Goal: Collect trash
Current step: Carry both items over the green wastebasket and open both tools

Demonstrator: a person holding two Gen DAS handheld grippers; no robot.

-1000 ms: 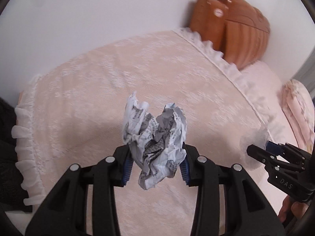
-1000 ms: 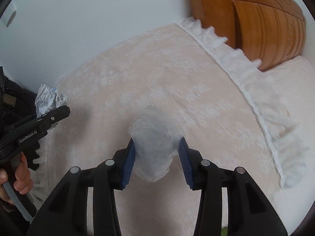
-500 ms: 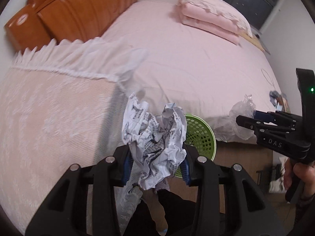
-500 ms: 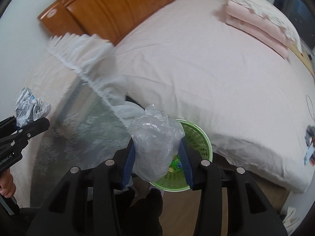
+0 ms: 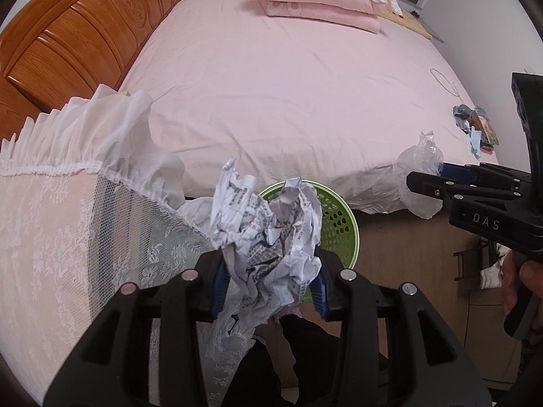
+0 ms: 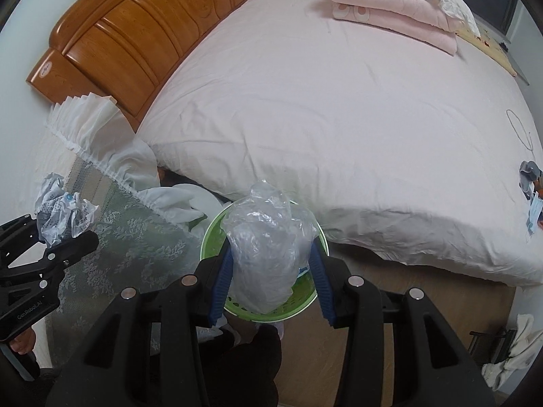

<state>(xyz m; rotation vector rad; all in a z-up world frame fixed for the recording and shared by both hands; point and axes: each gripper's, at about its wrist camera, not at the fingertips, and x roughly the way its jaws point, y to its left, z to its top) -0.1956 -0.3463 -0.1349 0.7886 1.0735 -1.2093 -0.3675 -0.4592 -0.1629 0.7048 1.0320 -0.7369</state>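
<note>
My left gripper [image 5: 269,266] is shut on a crumpled ball of printed paper [image 5: 268,237] and points steeply down. Part of a green perforated basket [image 5: 339,217] on the floor shows just behind the paper. My right gripper [image 6: 271,271] hangs directly over the same basket [image 6: 210,234], a crumpled clear plastic bag [image 6: 268,247] between its blue pads. Its jaws are opening slightly, with the pads still against the bag. Each gripper appears in the other's view: the right gripper [image 5: 424,185] with its bag [image 5: 419,179], the left gripper [image 6: 68,242] with its paper [image 6: 61,213].
A bed with a pink sheet [image 6: 322,101] and wooden headboard [image 6: 135,34] fills the background, a folded pink quilt [image 5: 322,3] at its far end. A lace-covered stand [image 5: 68,237] is at the left. Small items [image 5: 478,129] lie on the bed's right edge. Wooden floor [image 6: 424,305] lies beside the basket.
Both views swung from the lace-covered top to the bed, and the green basket came into view under the grippers. Each gripper still carries its trash.
</note>
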